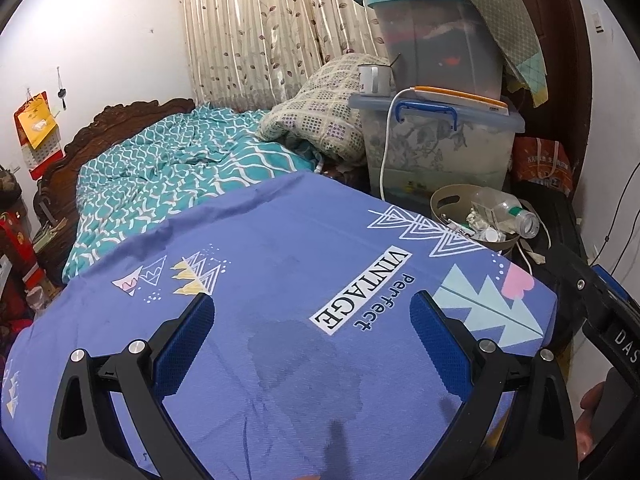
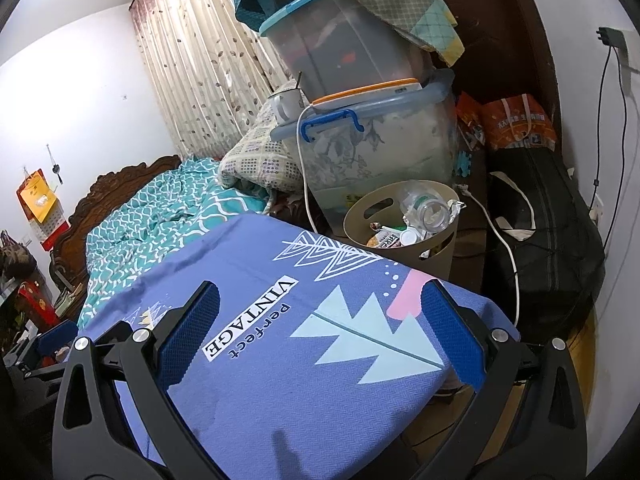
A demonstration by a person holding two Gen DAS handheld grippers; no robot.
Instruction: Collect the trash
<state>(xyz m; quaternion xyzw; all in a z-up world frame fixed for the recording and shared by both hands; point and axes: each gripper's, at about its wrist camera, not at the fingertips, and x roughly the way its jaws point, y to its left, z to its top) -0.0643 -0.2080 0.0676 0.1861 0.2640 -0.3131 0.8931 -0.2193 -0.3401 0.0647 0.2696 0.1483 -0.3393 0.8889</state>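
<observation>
Both grippers, left (image 1: pixel 312 312) and right (image 2: pixel 320 304), hover with fingers spread, empty, over the cleared tabletop (image 1: pixel 260 248); the trash sits in the bin (image 2: pixel 448 240).

the purple sheet (image 1: pixel 280 280) reads "perfect vintage"; the right gripper's body (image 1: pixel 616 336) shows "das".

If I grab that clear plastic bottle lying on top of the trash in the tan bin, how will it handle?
The clear plastic bottle looks empty, so probably light. Its walls look thin and may crumple under the fingers. It lies tilted on loose wrappers at the rim of the tan round bin, so a nudge could roll it off. Its smooth round body may slip.
</observation>
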